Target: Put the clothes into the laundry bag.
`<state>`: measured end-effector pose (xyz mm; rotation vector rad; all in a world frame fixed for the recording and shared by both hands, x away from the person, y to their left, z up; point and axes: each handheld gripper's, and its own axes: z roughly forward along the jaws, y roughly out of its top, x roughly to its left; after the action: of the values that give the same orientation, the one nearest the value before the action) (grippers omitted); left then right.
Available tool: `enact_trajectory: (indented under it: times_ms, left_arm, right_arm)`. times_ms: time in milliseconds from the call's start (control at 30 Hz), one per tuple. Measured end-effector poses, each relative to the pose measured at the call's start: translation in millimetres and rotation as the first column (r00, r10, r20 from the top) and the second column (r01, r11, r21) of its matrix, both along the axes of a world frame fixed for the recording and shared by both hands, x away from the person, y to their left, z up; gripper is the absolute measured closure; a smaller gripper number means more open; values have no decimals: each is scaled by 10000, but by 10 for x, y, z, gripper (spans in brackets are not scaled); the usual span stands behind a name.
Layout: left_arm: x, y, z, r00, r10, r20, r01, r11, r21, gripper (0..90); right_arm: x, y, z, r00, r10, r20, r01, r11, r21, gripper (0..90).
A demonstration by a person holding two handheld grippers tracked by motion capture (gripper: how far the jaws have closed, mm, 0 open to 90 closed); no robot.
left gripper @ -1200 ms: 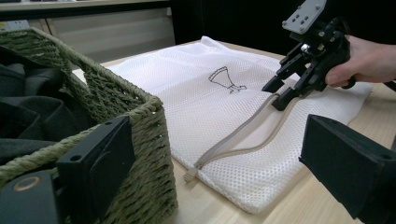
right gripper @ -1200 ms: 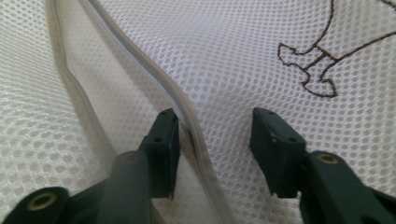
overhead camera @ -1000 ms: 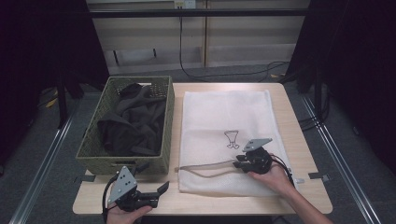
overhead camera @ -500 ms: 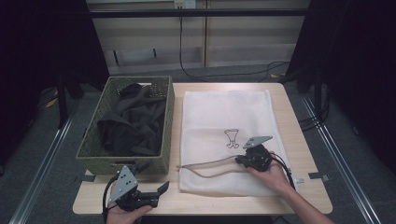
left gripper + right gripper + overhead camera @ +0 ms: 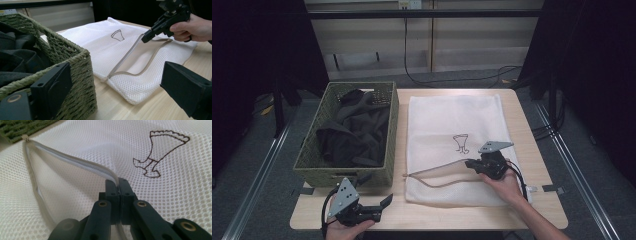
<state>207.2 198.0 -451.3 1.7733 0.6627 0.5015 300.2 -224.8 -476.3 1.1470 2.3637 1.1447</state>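
Operator A: What is the main hazard at this stage?

Operator B: The right gripper point(image 5: 472, 165) pinches only the thin upper edge of the zipper point(image 5: 75, 163) on the white mesh bag point(image 5: 454, 120). A slip appears likely if the lift gets steeper, because the tape is narrow and smooth. If it slips, the opening would fall flat on the table point(image 5: 532, 145). A 2nd risk: a pull toward the right could drag the whole bag, since nothing pins its near edge.

Operator A: State of the right gripper?

Operator B: The 2 jaws are clamped together on the zipper edge with no visible gap. The lower zipper edge lies slack on the mesh below, so the mouth gapes in a long wedge that narrows to its closed end at the left.

Operator A: And the left gripper point(image 5: 384, 204)?

Operator B: Its jaws stand wide apart and hold nothing. It hovers at the near left of the table, just beside the near wall of the green wicker basket point(image 5: 312, 160).

Operator A: Where are the items?

Operator B: The bag lies flat on the right half of the table. The dark clothes point(image 5: 354, 132) sit heaped inside the basket on the left. A snag on the wicker is possible when they are lifted out.
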Motion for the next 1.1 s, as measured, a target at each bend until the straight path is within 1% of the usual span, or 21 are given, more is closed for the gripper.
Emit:
enact_trajectory:
  times_ms: [100,167,200,233,267,300,333,433,567,600,633,667,700,733,800,833,900,933,967,1100]
  left_arm:
    - [3,-2,-1,10000,26,-31,-26,10000,-41,95]
    - [7,4,3,10000,-13,28,13,10000,24,95]
    - [7,4,3,10000,-13,28,13,10000,24,95]
    - [6,3,3,10000,-23,36,23,10000,18,95]
    - [6,2,4,10000,-33,35,33,10000,0,95]
    - [4,0,4,10000,-16,39,16,10000,-53,95]
    - [2,-1,4,10000,-25,38,25,10000,-95,95]
    - [4,12,8,10000,-43,49,43,10000,6,95]
    - [11,12,3,10000,44,17,-44,10000,-63,95]
    - [13,7,0,10000,22,-1,-22,9999,-120,95]
    - [14,6,1,10000,-7,-26,7,10000,-64,96]
    - [13,-3,-1,10000,-1,-30,1,9999,-111,95]
    - [14,-2,1,10000,-11,-13,11,10000,-45,96]
    - [10,-7,3,10000,-7,11,7,10000,-69,95]
    - [8,-5,4,10000,5,38,-5,10000,-60,96]
    - [10,3,6,10000,-31,88,31,10000,15,95]
    - [11,9,4,10000,7,45,-7,10000,-19,95]
    - [12,9,4,10000,69,36,-69,10000,-61,95]
    - [18,14,3,10000,-6,53,6,10000,-57,95]
    - [8,11,7,10000,32,63,-32,10000,-61,95]
  right_arm:
    - [0,-5,48,9997,-42,221,38,9999,168,886]
    - [-1,1,91,9993,-96,364,82,9993,377,886]
    - [-1,1,91,9993,-96,364,82,9993,377,886]
    - [2,7,125,9990,-103,433,80,9986,523,886]
    - [2,7,125,9990,-103,433,80,9986,523,886]
    - [4,15,157,9985,-160,522,124,9976,678,886]
    - [6,17,171,9983,-152,569,112,9975,703,887]
    - [8,22,195,9980,-189,595,140,9966,812,886]
    - [15,29,262,9968,-261,752,183,9946,1026,887]
    - [18,32,283,9967,-278,758,190,9932,1147,887]
    - [20,37,305,9968,-270,758,176,9923,1223,886]
    - [22,42,324,9967,-229,777,132,9924,1223,886]
    - [29,51,359,9961,-217,857,106,9917,1282,887]
    - [33,50,377,9958,-246,881,127,9910,1334,886]
    - [40,50,396,9955,-241,916,114,9906,1360,887]
    - [44,51,416,9950,-248,969,113,9904,1377,887]
    - [63,49,465,9933,-254,1125,86,9890,1476,887]
    - [63,49,465,9933,-254,1125,86,9890,1476,887]
    - [65,52,481,9931,-347,1116,171,9878,1549,887]
    - [89,60,538,9908,-339,1311,119,9862,1652,886]
